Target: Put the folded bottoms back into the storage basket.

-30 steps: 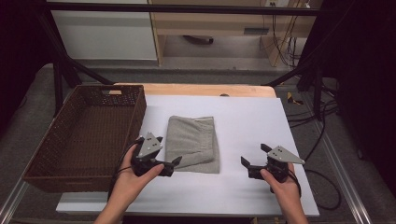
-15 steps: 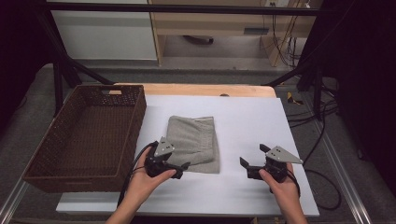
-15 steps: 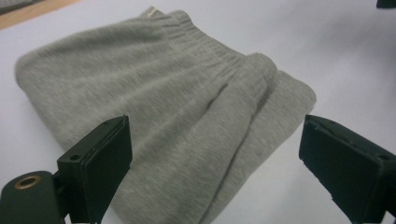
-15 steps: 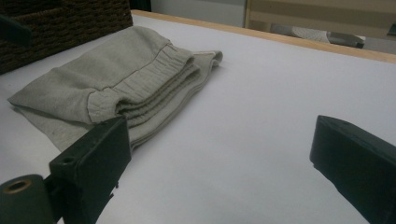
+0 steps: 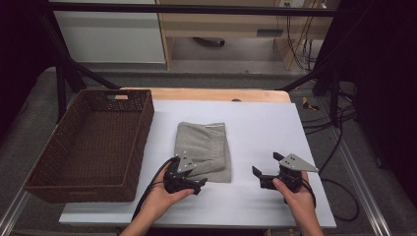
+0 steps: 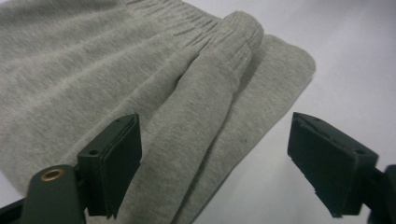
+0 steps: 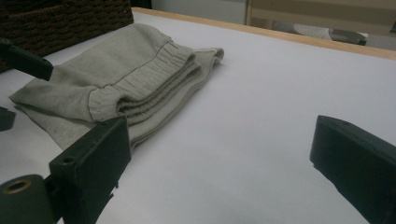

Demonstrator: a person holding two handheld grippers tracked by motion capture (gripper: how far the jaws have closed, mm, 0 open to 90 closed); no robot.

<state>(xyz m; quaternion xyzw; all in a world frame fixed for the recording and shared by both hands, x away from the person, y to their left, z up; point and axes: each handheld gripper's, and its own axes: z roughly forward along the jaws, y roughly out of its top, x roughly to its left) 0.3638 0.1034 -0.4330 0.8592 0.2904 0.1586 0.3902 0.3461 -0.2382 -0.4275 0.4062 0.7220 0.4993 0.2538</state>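
Note:
A folded grey garment [image 5: 204, 150] lies in the middle of the white table top [image 5: 255, 123]. My left gripper [image 5: 196, 183] is low at its near left corner, and its jaws have just been closing a little. In the left gripper view the left gripper [image 6: 219, 168] is still open, with the folded edge of the garment [image 6: 187, 107] between the jaws and not pinched. One jaw is over the cloth, the other over bare table. My right gripper [image 5: 268, 169] rests open to the right of the garment. In the right gripper view nothing is between the jaws of the right gripper [image 7: 219, 172], and the garment [image 7: 121, 88] lies ahead to the left.
A dark brown wicker basket [image 5: 142, 128] with nothing in it stands at the table's left, close to the garment. Its wall [image 7: 65, 18] shows at the top left of the right gripper view. Cables hang off the table's right side. A wooden strip runs along the far edge.
My left gripper has moved right and down from beside the basket to the garment's near left corner. The right gripper has stayed put.

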